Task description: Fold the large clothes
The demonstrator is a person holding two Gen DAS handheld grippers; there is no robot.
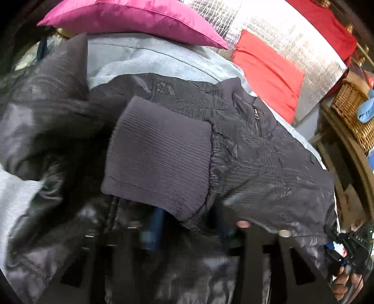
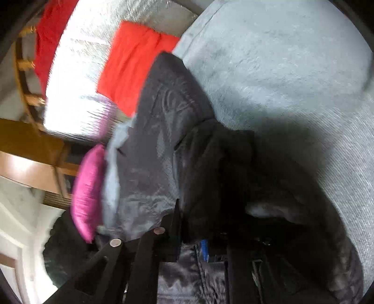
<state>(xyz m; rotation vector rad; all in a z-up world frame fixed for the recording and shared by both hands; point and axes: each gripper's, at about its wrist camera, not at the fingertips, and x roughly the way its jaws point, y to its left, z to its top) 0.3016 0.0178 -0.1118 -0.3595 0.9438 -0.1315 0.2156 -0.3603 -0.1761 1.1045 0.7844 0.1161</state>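
A large dark jacket (image 1: 268, 163) with a ribbed knit cuff (image 1: 159, 159) and a zip pocket lies bunched on a light grey bedspread (image 1: 152, 60). My left gripper (image 1: 187, 233) is buried under the jacket's folds, with cloth draped over its fingers; its jaws are hidden. In the right wrist view the jacket (image 2: 159, 145) hangs in front of my right gripper (image 2: 201, 233), which is tilted and has dark cloth bunched between its black fingers (image 2: 168, 238). The other gripper and a hand show at the left wrist view's lower right (image 1: 350, 257).
A magenta pillow (image 1: 131, 21) and a red cushion (image 1: 268, 72) lie at the head of the bed by a silver foil panel (image 1: 292, 42). A wicker basket (image 1: 350, 112) stands to the right. Wooden furniture (image 2: 30, 145) shows left in the right wrist view.
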